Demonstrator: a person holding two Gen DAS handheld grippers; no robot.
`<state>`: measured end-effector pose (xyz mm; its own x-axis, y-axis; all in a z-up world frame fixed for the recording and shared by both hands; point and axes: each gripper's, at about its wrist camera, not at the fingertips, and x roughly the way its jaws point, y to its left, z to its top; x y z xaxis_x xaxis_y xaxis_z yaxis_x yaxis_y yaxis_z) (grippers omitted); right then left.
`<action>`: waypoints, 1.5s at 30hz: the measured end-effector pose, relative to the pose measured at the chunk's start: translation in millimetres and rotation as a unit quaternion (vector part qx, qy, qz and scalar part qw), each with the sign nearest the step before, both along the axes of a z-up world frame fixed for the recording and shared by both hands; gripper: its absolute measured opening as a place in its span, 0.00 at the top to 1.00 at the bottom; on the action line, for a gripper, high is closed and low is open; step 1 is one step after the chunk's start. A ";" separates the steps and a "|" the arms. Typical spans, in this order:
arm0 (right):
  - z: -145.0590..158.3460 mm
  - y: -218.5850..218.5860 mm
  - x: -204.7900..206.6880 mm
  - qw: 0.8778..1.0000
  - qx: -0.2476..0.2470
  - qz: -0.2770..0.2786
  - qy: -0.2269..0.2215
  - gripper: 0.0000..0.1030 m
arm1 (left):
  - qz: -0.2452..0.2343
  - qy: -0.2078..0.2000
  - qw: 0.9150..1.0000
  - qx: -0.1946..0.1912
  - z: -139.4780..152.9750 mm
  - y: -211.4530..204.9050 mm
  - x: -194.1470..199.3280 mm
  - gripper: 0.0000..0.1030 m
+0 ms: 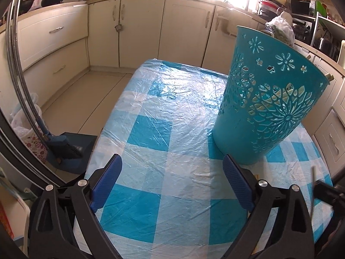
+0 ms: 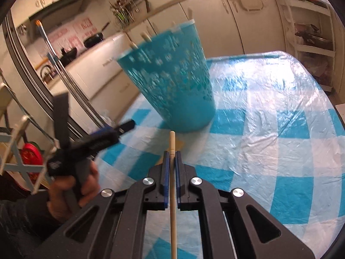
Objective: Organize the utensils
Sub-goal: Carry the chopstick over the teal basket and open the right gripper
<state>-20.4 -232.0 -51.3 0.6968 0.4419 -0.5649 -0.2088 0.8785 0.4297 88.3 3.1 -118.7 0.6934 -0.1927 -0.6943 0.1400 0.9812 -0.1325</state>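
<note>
Teal plastic basket [image 1: 269, 99] pierced with flower and mandala cut-outs, pale showing through. Blue-and-white checked tablecloth [image 1: 155, 129] under clear glossy film. Cream slender chopstick [image 2: 173, 172] between blue-padded black right gripper [image 2: 171, 157]. Same blue pads, black frame on left gripper [image 1: 172, 172]. Cream cabinet doors [image 1: 138, 28].

Chopsticks [image 2: 146, 36] in basket [image 1: 269, 99] on table [image 1: 163, 112]
</note>
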 end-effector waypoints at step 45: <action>110.9 14.9 73.0 0.981 -0.045 -0.073 -0.175 0.95 | -0.001 0.008 1.000 -0.005 -5.1 0.4 2.7 0.11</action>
